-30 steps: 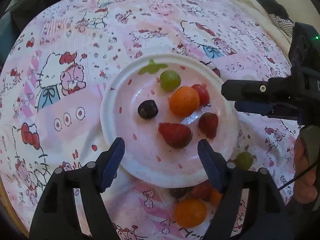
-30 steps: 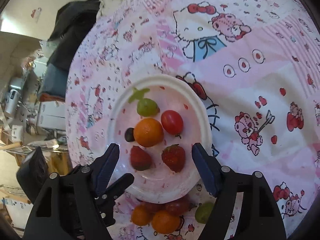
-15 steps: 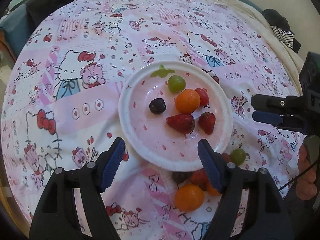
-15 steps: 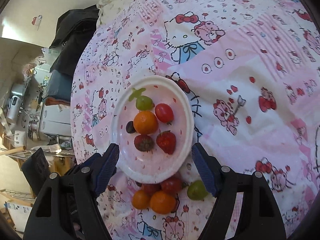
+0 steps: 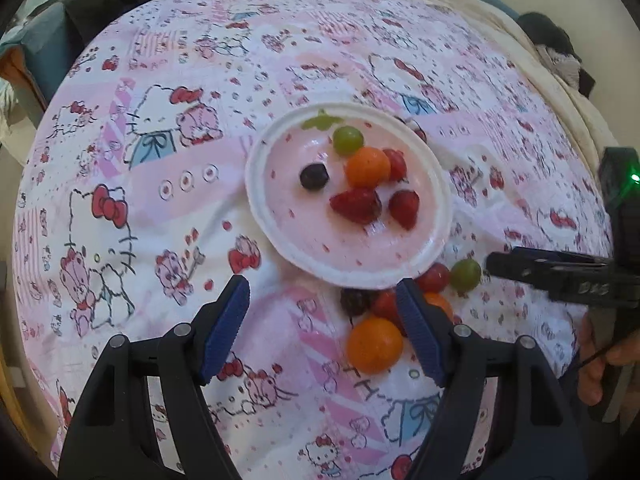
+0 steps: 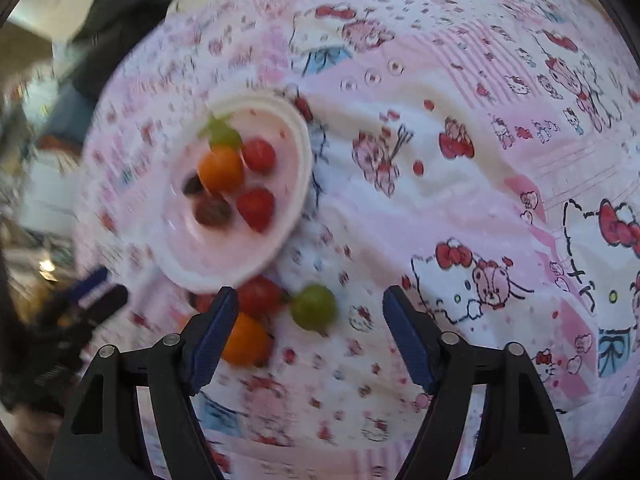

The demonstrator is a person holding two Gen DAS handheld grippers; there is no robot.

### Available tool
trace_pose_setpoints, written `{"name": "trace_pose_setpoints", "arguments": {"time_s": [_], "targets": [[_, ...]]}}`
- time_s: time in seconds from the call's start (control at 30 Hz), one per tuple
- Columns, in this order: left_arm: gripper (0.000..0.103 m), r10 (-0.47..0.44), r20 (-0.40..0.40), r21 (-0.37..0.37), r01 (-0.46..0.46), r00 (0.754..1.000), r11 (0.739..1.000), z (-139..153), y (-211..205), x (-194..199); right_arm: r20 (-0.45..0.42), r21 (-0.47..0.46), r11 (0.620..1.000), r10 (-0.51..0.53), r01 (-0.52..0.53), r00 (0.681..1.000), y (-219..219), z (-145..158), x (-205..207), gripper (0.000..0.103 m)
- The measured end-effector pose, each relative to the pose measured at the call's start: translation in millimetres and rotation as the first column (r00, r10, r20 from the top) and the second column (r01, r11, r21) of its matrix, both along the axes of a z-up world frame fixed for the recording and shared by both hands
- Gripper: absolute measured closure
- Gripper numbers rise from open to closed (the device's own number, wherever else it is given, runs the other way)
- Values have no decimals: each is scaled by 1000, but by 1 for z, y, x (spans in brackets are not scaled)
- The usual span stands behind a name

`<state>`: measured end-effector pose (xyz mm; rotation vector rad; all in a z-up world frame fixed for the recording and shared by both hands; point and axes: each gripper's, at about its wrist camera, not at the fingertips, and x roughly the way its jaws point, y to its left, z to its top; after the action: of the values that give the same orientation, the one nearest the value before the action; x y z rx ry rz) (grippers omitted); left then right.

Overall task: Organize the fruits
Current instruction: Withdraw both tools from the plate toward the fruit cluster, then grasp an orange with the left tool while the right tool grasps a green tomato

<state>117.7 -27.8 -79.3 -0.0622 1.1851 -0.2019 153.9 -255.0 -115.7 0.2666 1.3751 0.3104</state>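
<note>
Left wrist view: your left gripper [image 5: 322, 300] hangs over the pink cartoon-print cloth [image 5: 168, 184], fingers spread with nothing between them. White plate [image 5: 260, 184] sits ahead of the tips, on the cloth. On the plate: green grape [image 5: 348, 140] at the far side, orange fruit [image 5: 368, 167] just beside it, red tomato [image 5: 396, 164] touching the orange fruit, dark grape [image 5: 314, 176] a little apart, two strawberries [image 5: 356, 205] nearer you. Green leaf print [image 5: 322, 121] marks the plate's far rim.

Loose fruits lie on the cloth just off the plate's near edge: loose orange fruit [image 5: 374, 345], loose green grape [image 5: 465, 274], loose red tomato [image 5: 434, 277], a dark fruit [image 5: 354, 300], and more partly hidden behind your right-hand blue pad. Your right gripper [image 5: 490, 264] comes in from the right edge, its tip just beside the loose green grape; your hand [image 5: 600, 360] shows below it.

Right wrist view, blurred: your right gripper [image 6: 310, 328] has its jaws closing, still spread wide. The loose green grape [image 6: 313, 307] sits between the fingers, nearer the left one, not touched by either pad. Loose red tomato [image 6: 259, 295] and loose orange fruit [image 6: 244, 340] sit right at the left pad; contact can't be told through the blur. Plate [image 6: 298, 152] is up left. Your left gripper [image 6: 98, 292] pokes in at the left edge.
</note>
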Motion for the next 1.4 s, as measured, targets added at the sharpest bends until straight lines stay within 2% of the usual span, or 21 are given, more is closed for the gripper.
{"name": "trace_pose_setpoints", "arguments": {"time_s": [0.03,0.27,0.4,0.6,0.7,0.77,0.9,1.0,1.17,1.27,1.4], "targets": [[30,-10,-5,3,10,1000,1000,-2,-3,-2,-7,-10,1000,21,-21,1000,2,-5,-1,35],[30,-41,-46,7,41,998,999,-13,-13,-16,-21,-119,983,136,-137,991,25,-25,-5,52],[30,-45,-55,12,46,997,999,-17,-16,-21,-27,-136,976,169,-171,985,32,-30,-3,72],[30,-19,-71,20,20,997,1000,-22,-11,-25,-37,-47,991,124,-126,992,16,-28,1,76],[30,8,-99,35,-5,995,999,-29,-5,-25,-44,47,997,57,-55,997,-3,-24,-1,87],[30,17,-120,40,-12,993,999,-33,-3,-26,-61,119,993,7,0,998,-18,-22,-2,87],[30,-1,-131,40,6,991,999,-36,-4,-28,-60,157,986,-43,52,997,-34,-16,-2,87],[30,-18,-131,28,22,991,999,-36,-7,-30,-59,147,987,-51,59,997,-33,-14,-2,83],[30,-42,-124,34,46,991,998,-33,-10,-32,-93,125,990,-51,63,994,-20,-24,2,83],[30,-34,-127,32,38,991,999,-34,-8,-31,-133,122,991,-37,54,990,-12,-35,5,83],[30,-12,-130,23,15,991,1000,-34,-1,-30,-127,114,993,-24,39,992,-5,-34,7,82]]}}
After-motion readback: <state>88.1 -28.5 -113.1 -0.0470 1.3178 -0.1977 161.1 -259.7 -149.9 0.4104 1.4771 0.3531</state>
